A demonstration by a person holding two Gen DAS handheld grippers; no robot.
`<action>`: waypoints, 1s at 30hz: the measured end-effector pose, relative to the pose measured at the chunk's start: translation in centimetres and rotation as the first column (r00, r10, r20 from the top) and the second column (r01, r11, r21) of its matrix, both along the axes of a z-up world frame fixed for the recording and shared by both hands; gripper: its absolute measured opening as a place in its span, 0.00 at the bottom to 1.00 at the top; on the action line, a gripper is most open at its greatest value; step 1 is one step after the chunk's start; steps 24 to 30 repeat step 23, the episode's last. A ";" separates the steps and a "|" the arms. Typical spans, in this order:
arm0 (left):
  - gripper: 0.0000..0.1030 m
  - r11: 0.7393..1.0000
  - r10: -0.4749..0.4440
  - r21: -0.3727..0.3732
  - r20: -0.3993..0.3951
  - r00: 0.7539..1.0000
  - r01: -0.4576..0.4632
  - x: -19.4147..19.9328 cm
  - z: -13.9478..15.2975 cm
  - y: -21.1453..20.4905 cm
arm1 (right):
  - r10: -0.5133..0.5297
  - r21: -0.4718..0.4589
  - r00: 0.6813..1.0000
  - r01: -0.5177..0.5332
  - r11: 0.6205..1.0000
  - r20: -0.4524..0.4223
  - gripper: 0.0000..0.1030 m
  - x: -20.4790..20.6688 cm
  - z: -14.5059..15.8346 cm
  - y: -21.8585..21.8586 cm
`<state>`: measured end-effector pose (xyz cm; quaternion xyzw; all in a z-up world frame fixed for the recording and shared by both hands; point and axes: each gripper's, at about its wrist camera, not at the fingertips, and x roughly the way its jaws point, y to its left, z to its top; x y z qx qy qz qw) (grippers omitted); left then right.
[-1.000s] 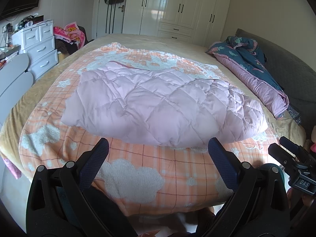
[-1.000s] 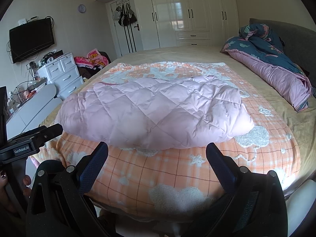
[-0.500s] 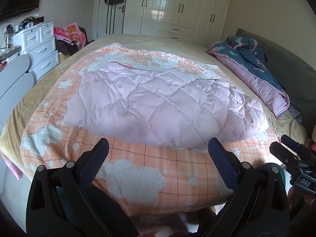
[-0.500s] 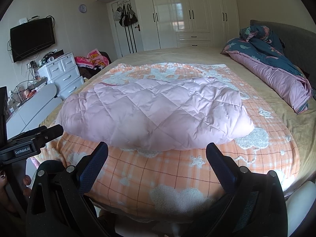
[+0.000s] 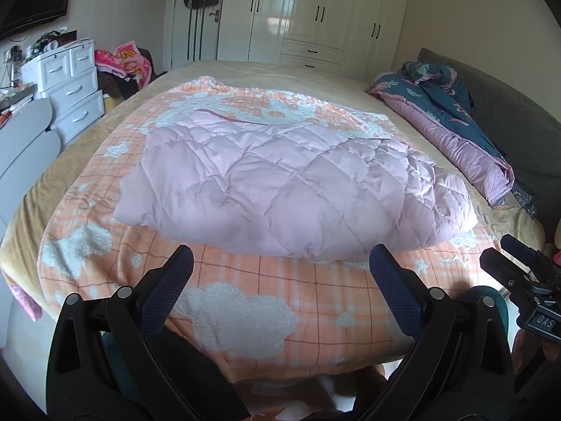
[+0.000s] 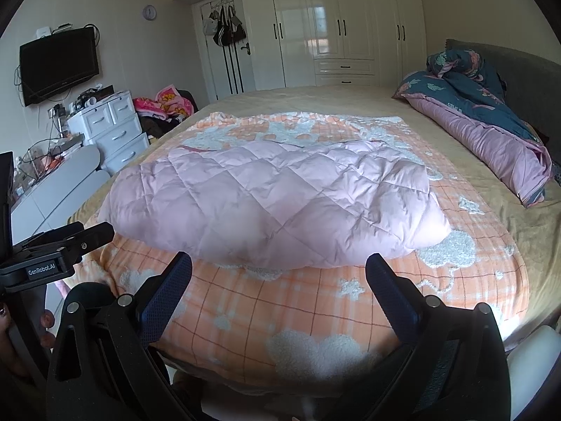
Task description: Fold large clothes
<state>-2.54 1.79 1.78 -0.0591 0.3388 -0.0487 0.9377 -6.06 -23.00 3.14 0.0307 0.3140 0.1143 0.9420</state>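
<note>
In the left wrist view, the left gripper (image 5: 280, 266) fills the bottom of the frame, its fingers spread wide with nothing between them, short of the pink quilted coat (image 5: 291, 182) lying folded mid-frame on the orange checked blanket (image 5: 245, 301). In the right wrist view, the right gripper (image 6: 278, 273) at the bottom likewise gapes wide and holds nothing, with the coat (image 6: 273, 203) just above its fingertips in the frame, on the blanket (image 6: 280, 315).
</note>
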 end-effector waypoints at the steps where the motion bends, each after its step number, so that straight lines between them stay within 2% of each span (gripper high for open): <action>1: 0.91 1.000 -0.001 0.001 -0.001 1.000 0.001 0.0 0.0 0.1 | 0.001 -0.001 1.000 -0.001 1.000 -0.001 0.96 0.1 0.0 -0.1; 9: 0.91 1.000 0.005 -0.015 -0.031 1.000 -0.006 0.4 -0.6 1.0 | -0.038 -0.024 0.999 0.039 0.999 0.004 0.96 -0.2 -0.1 -0.9; 11: 0.91 0.999 0.031 0.009 -0.055 0.998 -0.031 0.6 -1.1 1.4 | -0.065 -0.026 0.998 0.065 0.998 0.003 0.96 -0.3 -0.1 -1.7; 13: 0.91 0.999 0.045 0.023 -0.060 0.997 -0.044 0.6 -1.7 1.9 | -0.103 -0.026 0.995 0.103 0.994 -0.002 0.96 -0.6 -0.2 -3.0; 16: 0.91 0.996 0.088 -0.012 -0.090 0.992 -0.089 1.3 -2.5 4.0 | -0.198 0.014 0.980 0.198 0.980 -0.012 0.96 -1.3 -0.7 -7.3; 18: 0.91 0.991 0.131 -0.028 -0.101 0.986 -0.134 2.1 -2.9 5.9 | -0.316 0.019 0.949 0.316 0.949 -0.022 0.96 -1.7 -1.4 -11.6; 20: 0.91 0.976 0.201 -0.057 -0.121 0.972 -0.209 3.7 -3.3 9.7 | -0.464 0.018 0.884 0.465 0.885 -0.058 0.96 -2.2 -2.8 -17.3; 21: 0.91 0.965 0.250 -0.055 -0.121 0.961 -0.258 4.6 -3.4 11.8 | -0.543 0.006 0.836 0.545 0.838 -0.077 0.96 -2.6 -3.9 -20.6; 22: 0.91 0.950 0.304 -0.044 -0.108 0.947 -0.310 5.4 -3.3 13.9 | -0.634 -0.025 0.769 0.634 0.773 -0.087 0.96 -3.2 -5.1 -24.1; 23: 0.91 0.926 0.372 -0.023 -0.089 0.924 -0.376 6.6 -3.2 17.0 | -0.735 -0.073 0.671 0.731 0.678 -0.103 0.96 -4.1 -6.7 -28.4; 30: 0.91 0.926 0.372 -0.023 -0.089 0.924 -0.376 6.6 -3.2 17.0 | -0.735 -0.073 0.671 0.731 0.678 -0.103 0.96 -4.1 -6.7 -28.4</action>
